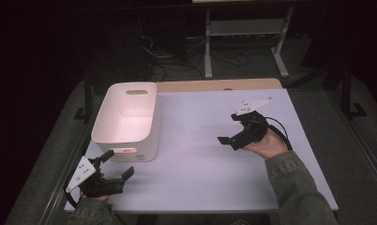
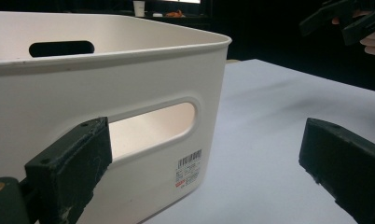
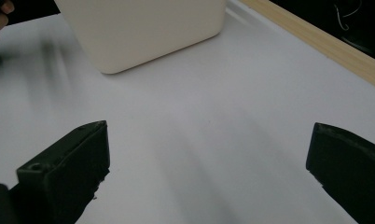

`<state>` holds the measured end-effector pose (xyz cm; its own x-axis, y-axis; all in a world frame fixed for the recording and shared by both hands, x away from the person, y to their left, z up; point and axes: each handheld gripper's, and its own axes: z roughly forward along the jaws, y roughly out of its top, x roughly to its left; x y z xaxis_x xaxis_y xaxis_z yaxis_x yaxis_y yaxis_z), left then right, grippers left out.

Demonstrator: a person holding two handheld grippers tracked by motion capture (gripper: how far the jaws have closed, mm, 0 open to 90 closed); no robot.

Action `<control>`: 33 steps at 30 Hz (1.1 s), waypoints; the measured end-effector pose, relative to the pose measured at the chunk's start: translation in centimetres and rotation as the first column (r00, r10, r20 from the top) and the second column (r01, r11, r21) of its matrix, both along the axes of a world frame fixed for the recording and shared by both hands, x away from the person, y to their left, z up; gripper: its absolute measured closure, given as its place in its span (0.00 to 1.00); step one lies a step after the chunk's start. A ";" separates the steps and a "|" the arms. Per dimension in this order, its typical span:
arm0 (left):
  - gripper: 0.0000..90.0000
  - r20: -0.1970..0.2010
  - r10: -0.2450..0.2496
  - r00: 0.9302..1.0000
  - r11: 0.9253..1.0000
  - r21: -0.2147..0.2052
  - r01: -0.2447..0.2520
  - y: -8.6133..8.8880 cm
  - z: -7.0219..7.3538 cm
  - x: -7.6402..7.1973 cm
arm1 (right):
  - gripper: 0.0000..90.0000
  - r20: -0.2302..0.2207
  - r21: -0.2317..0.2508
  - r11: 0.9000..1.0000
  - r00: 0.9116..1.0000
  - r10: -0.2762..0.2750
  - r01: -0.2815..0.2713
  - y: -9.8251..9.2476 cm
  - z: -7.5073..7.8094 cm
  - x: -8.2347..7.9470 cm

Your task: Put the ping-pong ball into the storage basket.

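White rectangular plastic bin (image 1: 125, 117) with slotted handles and a barcode label (image 2: 189, 167): far left on white tabletop (image 1: 205, 164), empty inside. Left black two-jaw gripper (image 1: 117, 163): near left corner, just beside bin's near wall, jaws spread wide, grasping nothing. Right black two-jaw gripper (image 1: 233, 128): right of centre, well apart from bin, held above bare tabletop, jaws spread wide, grasping nothing. Light wooden edge strip (image 1: 219, 85): along far side of tabletop. Green sleeve (image 1: 297, 187): near right.
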<state>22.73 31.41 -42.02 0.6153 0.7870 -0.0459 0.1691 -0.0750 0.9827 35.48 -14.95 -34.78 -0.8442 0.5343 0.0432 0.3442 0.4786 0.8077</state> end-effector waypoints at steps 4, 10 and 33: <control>0.02 -0.001 0.000 1.000 1.000 0.000 0.000 0.0 0.0 0.0 | 0.00 0.002 0.010 1.000 1.000 -0.014 0.014 -0.7 -0.4 -0.3; 0.02 -0.001 0.001 1.000 1.000 0.002 -0.001 0.0 0.0 0.0 | 0.00 0.023 0.025 0.999 0.999 -0.037 0.037 -1.7 -0.8 -0.7; 0.02 0.001 0.000 1.000 1.000 0.000 0.000 0.0 0.0 0.0 | 0.00 0.056 0.083 0.987 0.988 -0.141 0.137 -4.9 -3.4 -3.0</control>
